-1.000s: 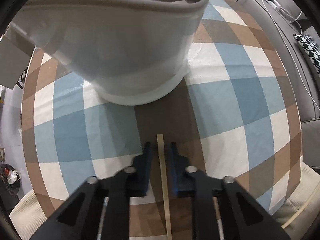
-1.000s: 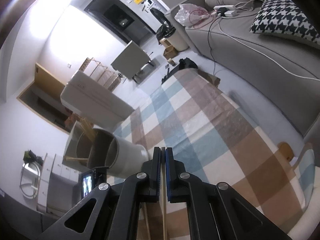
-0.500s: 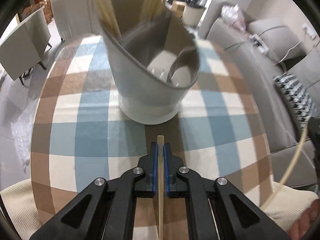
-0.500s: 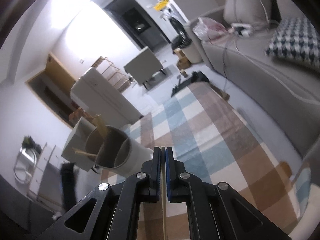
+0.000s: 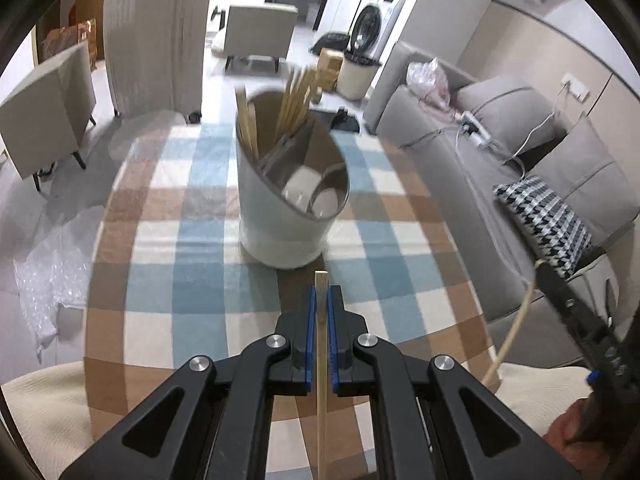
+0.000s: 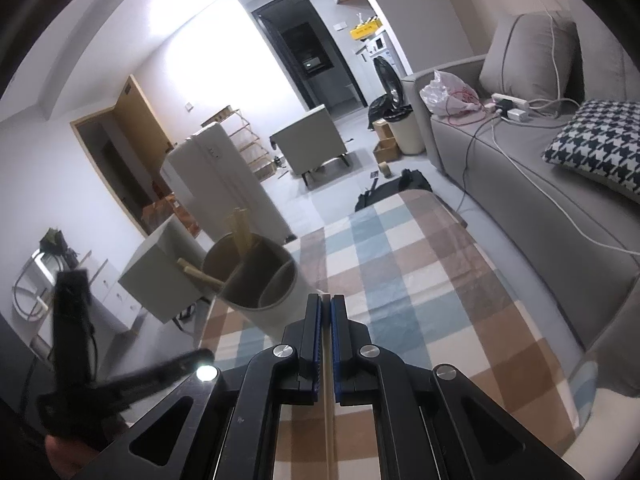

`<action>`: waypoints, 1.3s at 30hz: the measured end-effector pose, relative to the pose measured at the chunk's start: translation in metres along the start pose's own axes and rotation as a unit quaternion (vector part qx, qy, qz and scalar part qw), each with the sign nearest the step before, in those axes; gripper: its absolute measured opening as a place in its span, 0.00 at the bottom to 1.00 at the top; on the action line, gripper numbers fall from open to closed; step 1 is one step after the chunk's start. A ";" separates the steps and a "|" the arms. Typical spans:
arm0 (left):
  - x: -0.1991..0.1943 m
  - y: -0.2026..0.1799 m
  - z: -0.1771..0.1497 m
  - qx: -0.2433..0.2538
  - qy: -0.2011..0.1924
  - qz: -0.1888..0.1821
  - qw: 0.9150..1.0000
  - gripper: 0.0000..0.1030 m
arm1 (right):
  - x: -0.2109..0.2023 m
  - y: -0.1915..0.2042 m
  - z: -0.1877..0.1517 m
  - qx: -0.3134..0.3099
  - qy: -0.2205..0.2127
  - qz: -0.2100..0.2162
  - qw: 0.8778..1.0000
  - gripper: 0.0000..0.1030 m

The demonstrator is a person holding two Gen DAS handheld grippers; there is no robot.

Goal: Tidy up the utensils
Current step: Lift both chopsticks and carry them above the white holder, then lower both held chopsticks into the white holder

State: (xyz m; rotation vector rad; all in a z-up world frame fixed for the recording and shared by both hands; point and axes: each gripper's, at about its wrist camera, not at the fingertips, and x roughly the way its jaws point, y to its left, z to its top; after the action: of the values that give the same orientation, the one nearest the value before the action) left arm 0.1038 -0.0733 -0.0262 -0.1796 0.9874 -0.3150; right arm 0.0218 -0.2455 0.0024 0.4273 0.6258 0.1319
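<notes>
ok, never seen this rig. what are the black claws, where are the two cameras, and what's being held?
No robot here: a person carries a two-finger gripper in each hand, with a fisheye camera on each looking out along the fingers. The black arms with blue pads at the bottom of each picture are that gripper's own fingers.

The left wrist view shows the left gripper shut on a wooden chopstick. The right wrist view shows the right gripper shut on a second chopstick. Each gripper also appears, blurred, at the edge of the other's picture.

Ahead stands a grey utensil holder with dividers, upright on a table with a checked tablecloth. More chopsticks already stick out of its far compartments. A grey sofa sits beside the table.
</notes>
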 end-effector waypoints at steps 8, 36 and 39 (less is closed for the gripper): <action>-0.065 0.004 0.049 -0.004 -0.107 -0.029 0.994 0.01 | -0.007 0.043 0.033 -0.039 -0.042 0.030 0.998 0.04; -0.003 0.065 0.196 0.017 -0.276 -0.114 0.954 0.01 | 0.135 0.133 0.157 -0.047 -0.155 0.095 0.982 0.04; 0.015 0.067 0.193 0.026 -0.256 -0.125 0.958 0.01 | 0.147 0.125 0.151 -0.035 -0.144 0.088 0.985 0.04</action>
State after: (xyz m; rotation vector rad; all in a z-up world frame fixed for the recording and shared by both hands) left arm 0.2861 -0.0139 0.0468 -0.3223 0.4410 -0.4966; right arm 0.2309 -0.1484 0.0864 0.4227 0.2965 0.2543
